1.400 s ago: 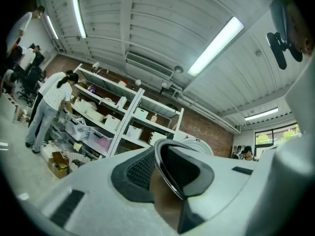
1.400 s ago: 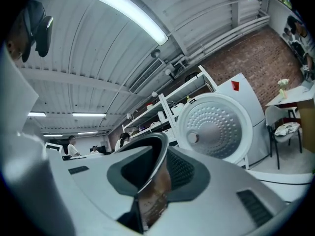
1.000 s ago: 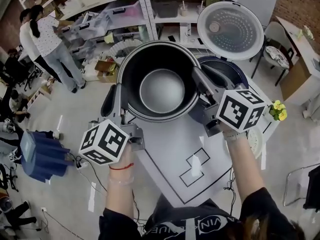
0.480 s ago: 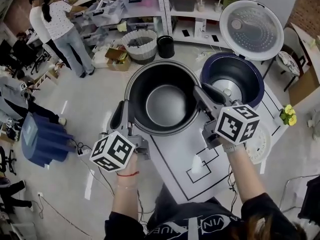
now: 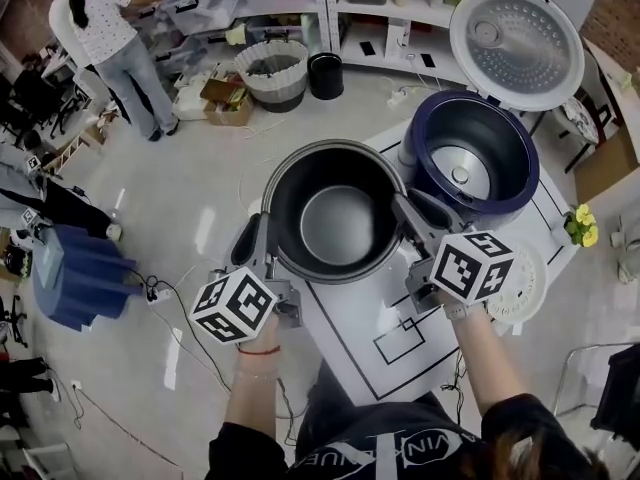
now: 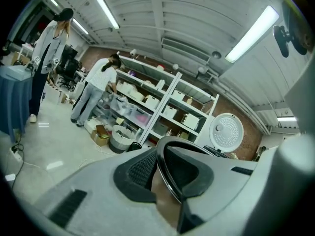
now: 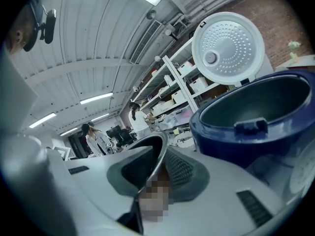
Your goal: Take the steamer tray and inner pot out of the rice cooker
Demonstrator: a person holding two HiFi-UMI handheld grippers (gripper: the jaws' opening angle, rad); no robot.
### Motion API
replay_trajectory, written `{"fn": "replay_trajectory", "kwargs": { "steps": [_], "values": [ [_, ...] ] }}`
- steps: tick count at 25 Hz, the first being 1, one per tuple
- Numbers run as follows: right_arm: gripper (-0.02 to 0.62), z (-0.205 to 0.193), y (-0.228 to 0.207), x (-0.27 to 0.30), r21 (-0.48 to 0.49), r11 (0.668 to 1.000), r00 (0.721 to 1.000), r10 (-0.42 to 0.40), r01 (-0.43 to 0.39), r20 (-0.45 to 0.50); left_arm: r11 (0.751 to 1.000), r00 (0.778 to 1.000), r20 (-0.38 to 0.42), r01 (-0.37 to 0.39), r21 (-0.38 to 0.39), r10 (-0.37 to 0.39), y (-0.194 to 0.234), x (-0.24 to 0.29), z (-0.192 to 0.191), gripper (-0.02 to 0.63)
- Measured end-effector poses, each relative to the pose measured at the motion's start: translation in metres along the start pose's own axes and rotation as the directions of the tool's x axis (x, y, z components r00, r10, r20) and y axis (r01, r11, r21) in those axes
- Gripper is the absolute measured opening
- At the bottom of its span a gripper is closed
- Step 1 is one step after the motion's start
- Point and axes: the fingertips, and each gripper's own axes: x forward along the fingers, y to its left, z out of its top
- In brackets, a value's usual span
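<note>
Just left of the open rice cooker [image 5: 415, 153], above the tabletop [image 5: 350, 318], I have the inner pot [image 5: 335, 213] by opposite sides of its rim. The left hand-held gripper [image 5: 252, 243], whose jaws have just been closing, and the right hand-held gripper [image 5: 415, 218] both pinch the thin lip. I judge it stiff, smooth metal, likely slippery and fairly heavy, so level, even grips matter.

To your upper left, a person [image 5: 100, 33] stands at the white shelving [image 5: 330, 13]. On the floor before it you see a pale woven basket [image 5: 272, 71], a black bin [image 5: 325, 76] and a cardboard box [image 5: 222, 103]. A blue container [image 5: 68, 286], possibly a cart, lies at your left. Yellow flowers [image 5: 578, 223] sit at far right. The white counter [image 5: 345, 348] bears black outlines.
</note>
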Motion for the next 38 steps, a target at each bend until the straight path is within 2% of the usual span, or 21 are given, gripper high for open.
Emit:
{"fn": "replay_trajectory", "kwargs": {
  "steps": [12,17,26,29,31,33,36,38],
  "values": [
    [0.071,-0.049,-0.037,0.009,0.094,0.991,0.995,-0.091,0.095,-0.046,1.0,0.992,-0.119,0.029,0.01,-0.028,0.02,0.036,-0.032,0.055],
    [0.07,-0.05,-0.046,0.012,0.133,0.984,0.993,-0.114,0.116,-0.028,0.998,0.988,-0.146,0.057,0.01,-0.055,0.02,0.05,-0.036,0.054],
    [0.08,-0.05,-0.044,0.013,0.102,0.984,0.99,-0.143,0.144,-0.01,0.993,0.979,-0.168,0.114,-0.009,-0.114,0.024,0.058,-0.032,0.049],
    [0.081,-0.049,-0.043,0.013,0.111,0.984,0.99,-0.142,0.14,0.008,0.989,0.975,-0.173,0.145,0.011,-0.141,0.024,0.059,-0.031,0.049],
    [0.083,-0.051,-0.042,0.011,0.115,0.984,0.99,-0.141,0.138,0.019,0.985,0.971,-0.184,0.162,0.054,-0.149,0.024,0.06,-0.031,0.049],
    [0.088,-0.053,-0.04,0.007,0.084,0.985,0.989,-0.15,0.148,0.019,0.975,0.973,-0.19,0.165,0.152,-0.135,0.022,0.06,-0.03,0.049],
    [0.1,-0.056,-0.036,-0.003,0.018,0.985,0.985,-0.169,0.169,0.016,0.924,0.982,-0.153,0.155,0.35,-0.108,0.011,0.058,-0.017,0.049],
    [0.098,-0.054,-0.032,-0.012,-0.012,0.984,0.983,-0.178,0.178,0.038,0.885,0.984,-0.122,0.172,0.434,-0.132,-0.002,0.054,-0.004,0.049]
  ]
}}
